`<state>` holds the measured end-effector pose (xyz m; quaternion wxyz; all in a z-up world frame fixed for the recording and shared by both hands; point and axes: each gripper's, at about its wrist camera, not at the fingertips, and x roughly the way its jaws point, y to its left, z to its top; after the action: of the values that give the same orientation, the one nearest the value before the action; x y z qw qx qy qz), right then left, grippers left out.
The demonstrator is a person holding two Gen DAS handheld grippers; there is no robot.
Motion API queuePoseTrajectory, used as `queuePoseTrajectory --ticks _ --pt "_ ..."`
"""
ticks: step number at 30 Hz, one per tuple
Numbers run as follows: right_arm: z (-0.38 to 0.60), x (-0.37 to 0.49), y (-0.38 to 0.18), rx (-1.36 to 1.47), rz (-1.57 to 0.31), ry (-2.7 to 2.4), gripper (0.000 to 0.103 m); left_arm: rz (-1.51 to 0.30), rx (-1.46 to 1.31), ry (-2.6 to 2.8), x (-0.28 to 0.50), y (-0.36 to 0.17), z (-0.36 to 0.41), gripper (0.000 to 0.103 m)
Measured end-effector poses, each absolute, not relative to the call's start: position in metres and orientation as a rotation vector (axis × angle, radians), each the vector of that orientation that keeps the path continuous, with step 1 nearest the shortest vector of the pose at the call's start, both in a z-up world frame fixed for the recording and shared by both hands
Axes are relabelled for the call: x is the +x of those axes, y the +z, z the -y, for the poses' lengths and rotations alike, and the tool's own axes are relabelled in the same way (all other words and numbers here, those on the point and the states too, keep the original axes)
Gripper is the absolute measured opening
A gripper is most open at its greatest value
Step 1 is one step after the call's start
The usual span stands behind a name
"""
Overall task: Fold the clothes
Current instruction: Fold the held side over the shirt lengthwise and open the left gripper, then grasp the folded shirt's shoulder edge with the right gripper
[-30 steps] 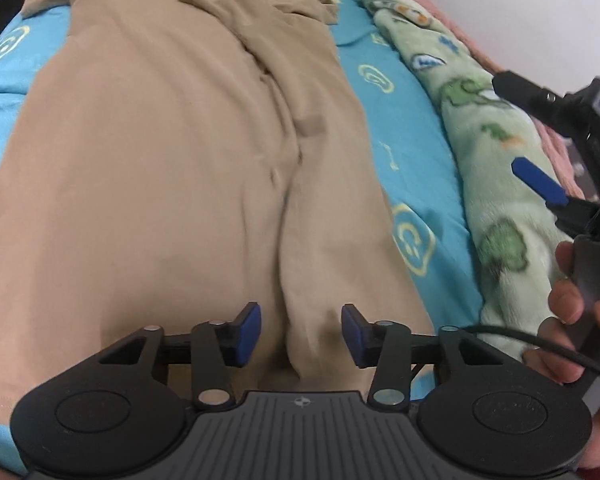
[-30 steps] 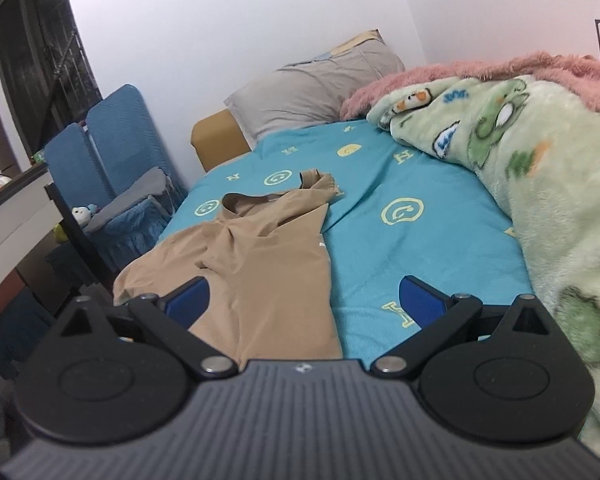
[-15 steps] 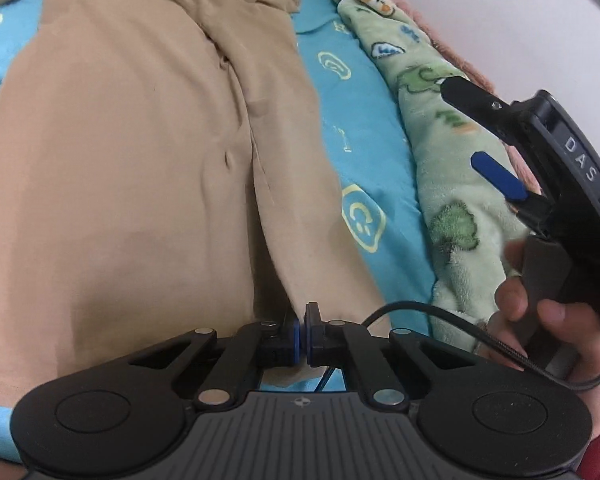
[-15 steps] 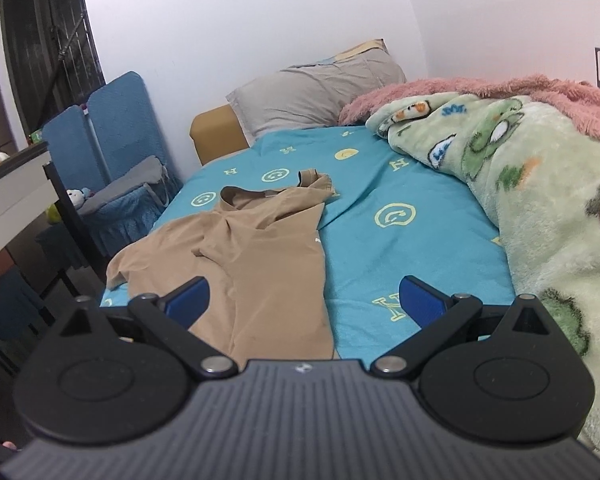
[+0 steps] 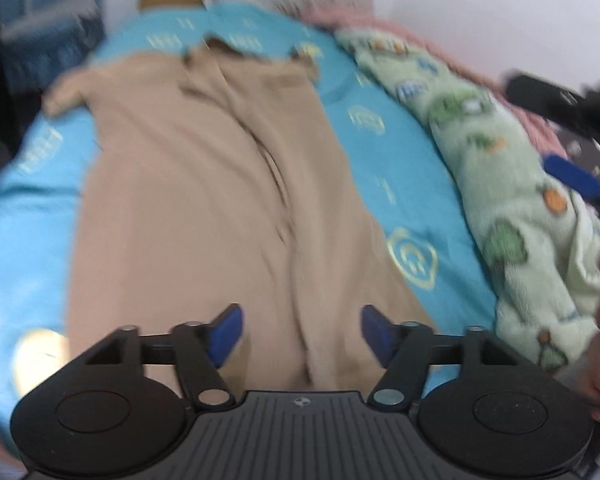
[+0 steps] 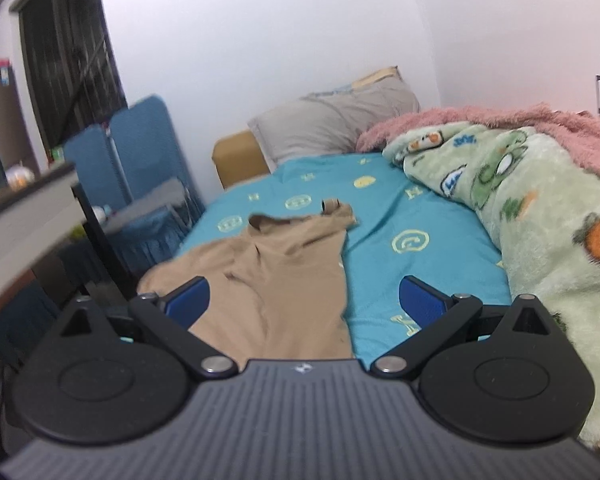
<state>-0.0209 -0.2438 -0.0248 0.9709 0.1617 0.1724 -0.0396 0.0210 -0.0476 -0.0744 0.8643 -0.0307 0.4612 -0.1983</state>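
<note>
A tan garment (image 5: 204, 200) lies spread lengthwise on the blue bed sheet (image 5: 380, 184), with a long fold ridge down its middle. It also shows in the right wrist view (image 6: 276, 280). My left gripper (image 5: 301, 334) is open and empty, just above the garment's near hem, straddling the ridge. My right gripper (image 6: 303, 300) is open and empty, held in the air above the near end of the bed; it shows at the right edge of the left wrist view (image 5: 572, 176). The left wrist view is blurred.
A green cartoon blanket (image 6: 540, 216) and a pink fleece (image 6: 500, 120) lie along the right side of the bed. A grey pillow (image 6: 336, 120) sits at the head. Blue folding chairs (image 6: 132, 152) and a desk edge (image 6: 24, 216) stand at the left.
My left gripper shut at the garment's near hem half a second ago and has opened again, pulling back and tilting up. The right gripper rose slightly and stayed open.
</note>
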Motion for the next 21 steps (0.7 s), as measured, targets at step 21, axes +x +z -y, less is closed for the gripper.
queuePoseTrajectory --ticks 21 --pt "0.211 -0.044 0.099 0.249 -0.355 0.076 0.103 -0.685 -0.105 -0.204 0.002 0.125 0.007 0.097"
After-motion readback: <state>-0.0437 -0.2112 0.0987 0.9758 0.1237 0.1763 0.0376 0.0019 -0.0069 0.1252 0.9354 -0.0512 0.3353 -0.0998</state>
